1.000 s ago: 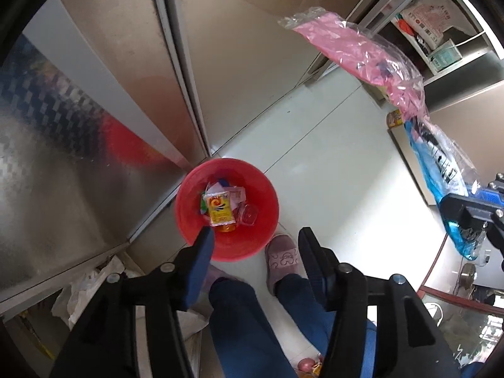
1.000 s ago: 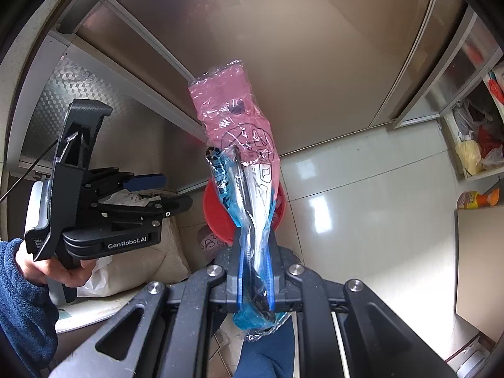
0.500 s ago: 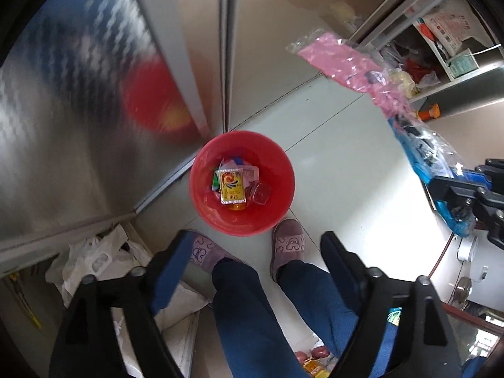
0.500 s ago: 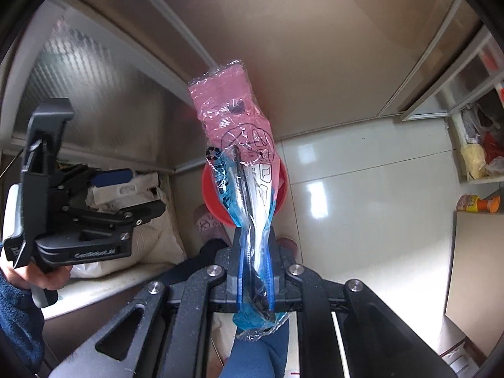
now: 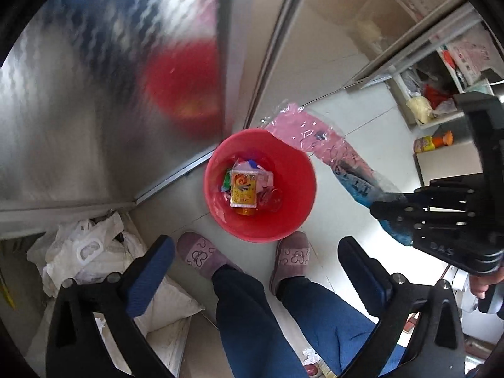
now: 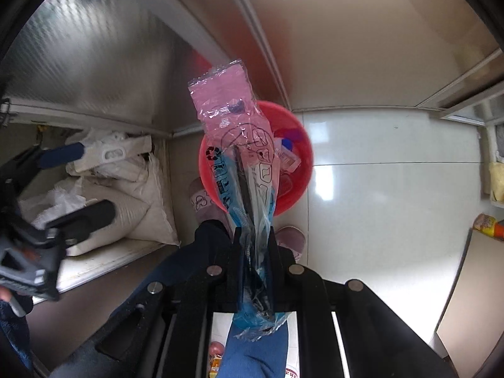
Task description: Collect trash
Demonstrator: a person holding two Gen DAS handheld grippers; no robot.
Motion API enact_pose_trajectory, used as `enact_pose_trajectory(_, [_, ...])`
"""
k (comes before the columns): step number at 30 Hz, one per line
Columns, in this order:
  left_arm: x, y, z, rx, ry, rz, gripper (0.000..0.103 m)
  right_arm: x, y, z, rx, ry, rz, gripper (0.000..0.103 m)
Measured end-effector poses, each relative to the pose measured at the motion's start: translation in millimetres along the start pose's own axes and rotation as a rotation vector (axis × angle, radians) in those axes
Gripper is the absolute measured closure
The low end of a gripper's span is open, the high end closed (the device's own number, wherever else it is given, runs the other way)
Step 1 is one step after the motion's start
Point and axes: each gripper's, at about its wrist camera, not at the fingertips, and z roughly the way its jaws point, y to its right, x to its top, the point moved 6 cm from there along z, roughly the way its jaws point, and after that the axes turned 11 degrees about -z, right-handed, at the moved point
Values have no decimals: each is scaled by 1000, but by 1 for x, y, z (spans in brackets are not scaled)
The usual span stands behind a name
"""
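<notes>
A red bin (image 5: 291, 157) stands on the floor by a metal cabinet and holds several wrappers; it also shows in the right wrist view (image 6: 299, 132). My right gripper (image 6: 255, 236) is shut on a pink and blue plastic wrapper (image 6: 226, 107), which hangs over the bin. In the left wrist view the same wrapper (image 5: 318, 138) reaches the bin's right rim, held by the right gripper (image 5: 390, 211). My left gripper (image 5: 255, 261) is open and empty, high above the bin and the person's slippers.
White sacks and plastic bags (image 5: 91, 252) lie in a low cabinet left of the bin. The person's feet in purple slippers (image 5: 201, 256) stand just before the bin. A shelf with packets (image 5: 422, 107) and an orange bottle (image 5: 433, 141) is at the right.
The right gripper has carried the wrapper left and down, over the bin. The left gripper has opened wider and swung so that the bin sits nearer the view's centre.
</notes>
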Motion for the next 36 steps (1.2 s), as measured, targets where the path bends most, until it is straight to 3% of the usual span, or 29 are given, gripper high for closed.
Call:
enact_pose_trajectory(8, [-8,-15,14,29,-19,-49,0,17,-9,30,-6,-10,-54,92])
enact_pose_trajectory(10, [-9,-15,15,29,-20,-49,0,18,-11,33,-16,-12,-58,87])
enact_pose_trajectory(13, [-10,-15,16,34,-20,-44,0,16,-14,35,0,-13,-62,70])
enact_pose_trajectory(15, [-10,-16,16,33,-16,-54,0,16,-14,34,11,-10,-70,53])
enact_pose_trajectory(21, [-8,-16,-2,32,-14,-71,0,15,-22,18,7,2,-100,39])
enact_pose_trajectory(27, [-8,-5,-49,34,7,-46,0,13,-31,-43,-5,73,-89,27])
enact_pose_trajectory(33, [-8,14,-124,0,50,-3,0,5,-51,-126,-40,144,-93,10])
enact_pose_trajectory(36, [-4,19,-166,0,88,9,0,1,-59,-172,-63,192,-92,7])
